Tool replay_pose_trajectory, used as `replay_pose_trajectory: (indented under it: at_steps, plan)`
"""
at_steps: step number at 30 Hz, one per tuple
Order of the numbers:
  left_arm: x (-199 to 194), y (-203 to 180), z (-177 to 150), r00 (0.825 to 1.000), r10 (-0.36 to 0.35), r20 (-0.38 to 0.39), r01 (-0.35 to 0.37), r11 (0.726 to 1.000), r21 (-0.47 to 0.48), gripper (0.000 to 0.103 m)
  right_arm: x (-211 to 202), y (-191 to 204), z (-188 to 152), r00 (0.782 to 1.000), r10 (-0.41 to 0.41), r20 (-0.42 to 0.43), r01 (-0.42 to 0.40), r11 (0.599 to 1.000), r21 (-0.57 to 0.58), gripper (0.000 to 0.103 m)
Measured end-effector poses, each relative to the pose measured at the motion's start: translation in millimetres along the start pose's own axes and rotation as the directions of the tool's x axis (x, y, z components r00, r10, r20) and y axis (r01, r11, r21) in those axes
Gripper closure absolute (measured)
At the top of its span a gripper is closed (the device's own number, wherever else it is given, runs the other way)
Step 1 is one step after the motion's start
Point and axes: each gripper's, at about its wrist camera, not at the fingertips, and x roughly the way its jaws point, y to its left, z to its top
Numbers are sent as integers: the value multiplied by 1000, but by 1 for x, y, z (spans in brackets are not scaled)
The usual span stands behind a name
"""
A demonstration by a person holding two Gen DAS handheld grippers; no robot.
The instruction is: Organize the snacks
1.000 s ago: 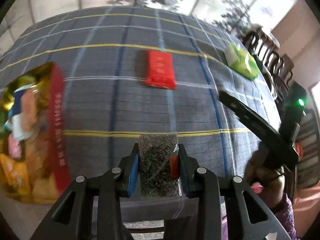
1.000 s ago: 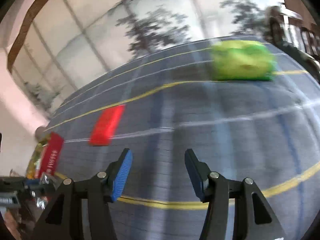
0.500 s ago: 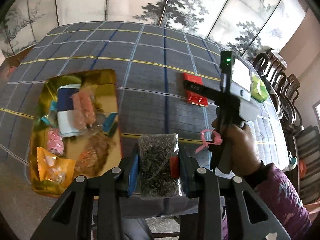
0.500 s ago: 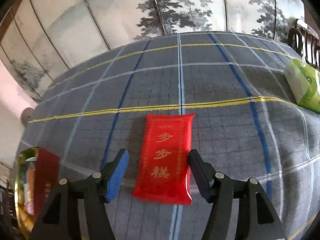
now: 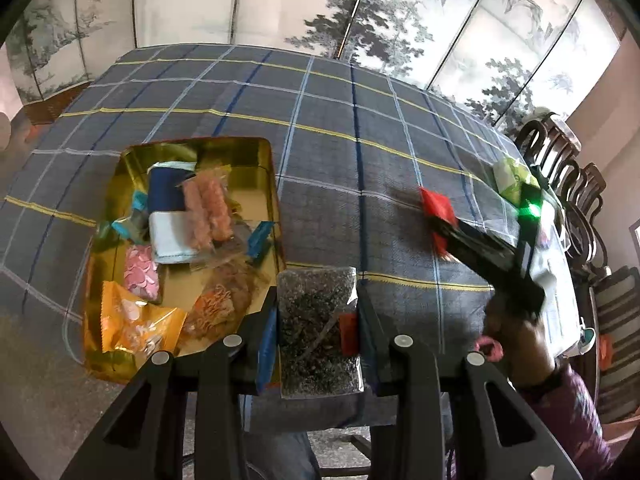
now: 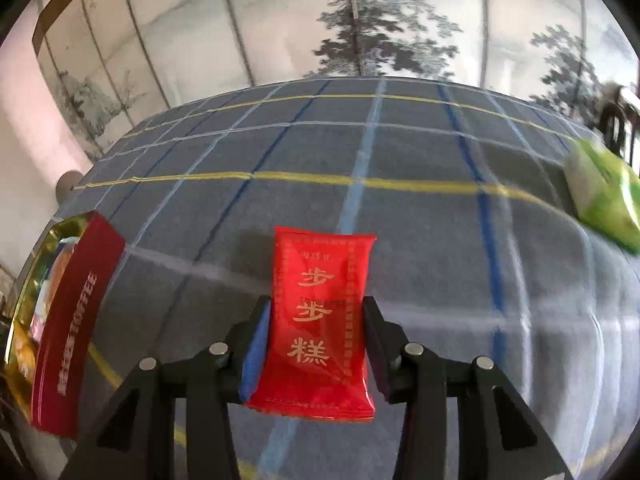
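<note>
Tin (image 5: 276, 184) of snacks sits at my far left on the checked counter (image 5: 328, 92), gold inside, red on its outer wall in my right view (image 6: 76, 312). In it lie a blue-and-white pack (image 5: 166, 208), a pink pack (image 5: 208, 212), a bag of pink hearts (image 5: 141, 274) and an orange pouch (image 5: 132, 320), all crowded together.

Just right of the tin's near corner, my left fingers (image 5: 316, 332) are nearly closed on a clear bag (image 5: 318, 320) of dark bits. Both pads press its sides and it stands upright between them, lifted off the cloth near the counter's front edge.

Further right, my right hand (image 5: 516, 332) grips its tool, a green light glowing on top; the sleeve below is purple. The view there is blurred. My right fingers (image 6: 316, 344) are closing, with a red pack (image 6: 320, 320) between them. It carries gold characters and stands upright in the gap, the pads against its side edges as far as I can tell. Its lower edge hangs over the cloth and its shadow falls behind it.

At the far right edge of the counter lies a green pack (image 6: 604, 196), well apart from the rest, with dark wooden chairs (image 5: 576, 184) beyond it.
</note>
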Motion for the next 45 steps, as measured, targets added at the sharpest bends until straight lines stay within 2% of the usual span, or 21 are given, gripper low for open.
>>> replay_pose_trajectory:
  at_steps: [7,12,22,33,45]
  plan:
    - [-9,7,-7,998,44,33,-44,999,-9,72,-14,-19,-20,998,-46,30,46,999,23,59]
    - [-13,9,-11,990,110,86,-111,994,12,72,-10,-27,-22,998,-57,37,55,997,53,59]
    - [-5,20,-15,987,143,79,-143,990,0,72,-6,-28,-22,998,-56,25,54,997,57,59]
    - [-2,31,-16,973,205,107,-208,978,10,72,-5,-25,-22,998,-67,23,66,997,48,59]
    - [9,55,-16,970,229,81,-229,973,-12,72,-5,-25,-22,997,-69,23,68,997,46,58]
